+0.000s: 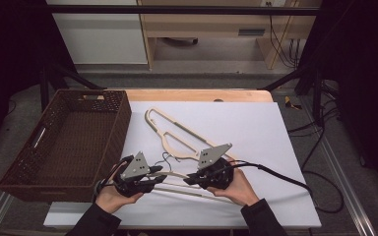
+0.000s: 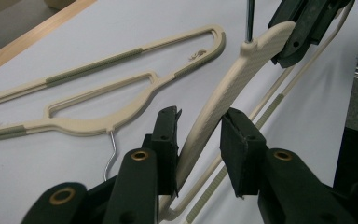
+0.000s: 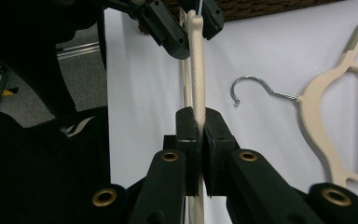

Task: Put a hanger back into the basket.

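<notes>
A cream plastic hanger (image 1: pixel 197 192) is held just above the white board near its front edge. My right gripper (image 3: pixel 198 116) is shut on one arm of this hanger (image 3: pixel 196 60). In the left gripper view, the hanger's other arm (image 2: pixel 242 70) passes between the jaws of my left gripper (image 2: pixel 198 126): it rests against one pad, with a small gap to the other. The two grippers face each other, the left gripper (image 1: pixel 160 174) on the left and the right gripper (image 1: pixel 189 179) on the right. A second cream hanger (image 1: pixel 170 132) lies flat on the board behind them.
A brown wicker basket (image 1: pixel 123 123) stands at the left of the white board (image 1: pixel 256 137). The second hanger's metal hook (image 3: pixel 251 86) points toward the grippers. A black cable (image 1: pixel 285 177) trails to the right. Beyond the table's far wooden edge is floor and furniture.
</notes>
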`<act>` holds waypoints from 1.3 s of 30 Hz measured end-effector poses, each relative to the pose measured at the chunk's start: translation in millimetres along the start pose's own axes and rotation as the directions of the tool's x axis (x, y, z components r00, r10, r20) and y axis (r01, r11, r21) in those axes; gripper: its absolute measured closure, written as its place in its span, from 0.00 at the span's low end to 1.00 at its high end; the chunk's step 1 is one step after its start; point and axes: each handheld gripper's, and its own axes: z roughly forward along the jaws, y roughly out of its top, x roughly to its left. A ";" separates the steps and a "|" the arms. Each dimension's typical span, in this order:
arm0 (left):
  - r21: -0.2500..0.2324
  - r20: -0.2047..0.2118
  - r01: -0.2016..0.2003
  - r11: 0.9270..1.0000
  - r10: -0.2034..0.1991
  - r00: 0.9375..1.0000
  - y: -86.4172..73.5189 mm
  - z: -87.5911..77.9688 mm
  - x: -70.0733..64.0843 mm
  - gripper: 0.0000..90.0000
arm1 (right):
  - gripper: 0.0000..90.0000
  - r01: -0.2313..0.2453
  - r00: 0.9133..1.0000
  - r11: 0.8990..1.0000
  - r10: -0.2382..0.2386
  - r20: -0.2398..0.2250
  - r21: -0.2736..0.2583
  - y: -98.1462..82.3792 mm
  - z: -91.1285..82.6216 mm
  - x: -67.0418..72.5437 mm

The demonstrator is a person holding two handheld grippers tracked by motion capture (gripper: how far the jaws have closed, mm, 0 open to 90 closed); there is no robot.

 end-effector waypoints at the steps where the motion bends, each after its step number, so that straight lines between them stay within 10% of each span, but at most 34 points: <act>1: 0.004 -0.004 -0.003 1.000 0.003 1.000 0.5 -0.4 -0.5 0.76 | 0.96 0.005 1.000 1.000 -0.005 0.003 -0.001 0.1 0.0 -0.2; 11: -0.032 0.081 0.035 0.999 -0.032 0.996 9.1 -6.6 -11.5 0.92 | 0.73 -0.011 0.987 0.998 0.021 0.160 -0.065 3.1 -10.0 -5.6; 17: -0.043 0.026 0.060 0.997 -0.059 0.998 13.1 -12.1 -15.5 0.96 | 0.50 -0.025 0.969 0.985 0.065 0.239 -0.168 -3.7 -25.6 -7.5; 28: -0.135 -0.062 0.137 0.981 -0.146 0.987 32.0 -49.2 -6.2 0.96 | 0.23 -0.123 0.898 0.941 0.241 0.368 -0.314 -49.0 -76.4 -10.4; 39: -0.173 -0.144 0.107 0.979 -0.133 0.981 72.8 -113.9 27.4 0.96 | 0.14 -0.191 0.854 0.913 0.335 0.398 -0.360 -80.9 -88.8 -14.2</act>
